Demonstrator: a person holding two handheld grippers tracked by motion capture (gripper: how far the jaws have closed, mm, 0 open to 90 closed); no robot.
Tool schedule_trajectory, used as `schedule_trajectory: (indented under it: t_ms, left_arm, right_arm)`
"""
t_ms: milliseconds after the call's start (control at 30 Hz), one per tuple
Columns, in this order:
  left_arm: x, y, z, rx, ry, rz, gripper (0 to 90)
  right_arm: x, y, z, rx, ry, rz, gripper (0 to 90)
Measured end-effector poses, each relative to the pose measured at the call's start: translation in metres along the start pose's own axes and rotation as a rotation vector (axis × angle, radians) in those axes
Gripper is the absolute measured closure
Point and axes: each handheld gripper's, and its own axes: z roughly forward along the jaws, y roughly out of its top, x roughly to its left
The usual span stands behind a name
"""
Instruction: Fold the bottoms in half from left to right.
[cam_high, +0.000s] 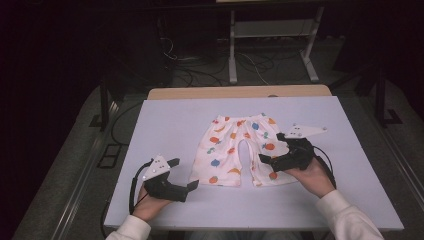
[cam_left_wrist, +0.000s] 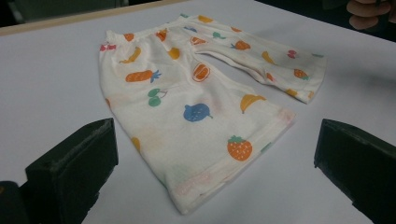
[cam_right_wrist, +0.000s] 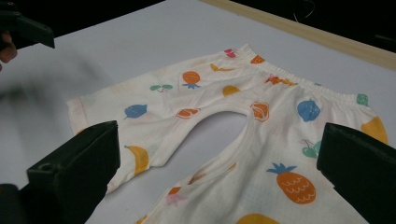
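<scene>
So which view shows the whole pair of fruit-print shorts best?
The high view: the fruit-print shorts lie flat on the table with waistband and both legs inside the frame. The left gripper view gives a closer, slanted look at them, one leg nearest. The right gripper view cuts off the near leg.

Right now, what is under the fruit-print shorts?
The shorts lie flat on the pale table, which shows all around them and between the two legs. Anything beneath the fabric itself is covered.

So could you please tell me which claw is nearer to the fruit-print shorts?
Right. The right claw hovers over the shorts' leg on that side; the left claw sits just off the other leg's hem, over bare table.
</scene>
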Motion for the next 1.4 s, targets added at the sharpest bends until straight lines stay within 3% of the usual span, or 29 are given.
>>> schedule_trajectory:
  t_ms: [900,1400]
  left_arm:
    - [0.000,0.000,0.000,0.001,-0.005,0.002,0.0]
    - [0.000,0.000,0.000,0.004,-0.010,0.006,0.0]
  right_arm:
    - [-0.009,0.021,0.037,0.035,0.000,-0.019,0.0]
    - [-0.017,0.033,0.059,0.039,0.004,0.021,0.0]
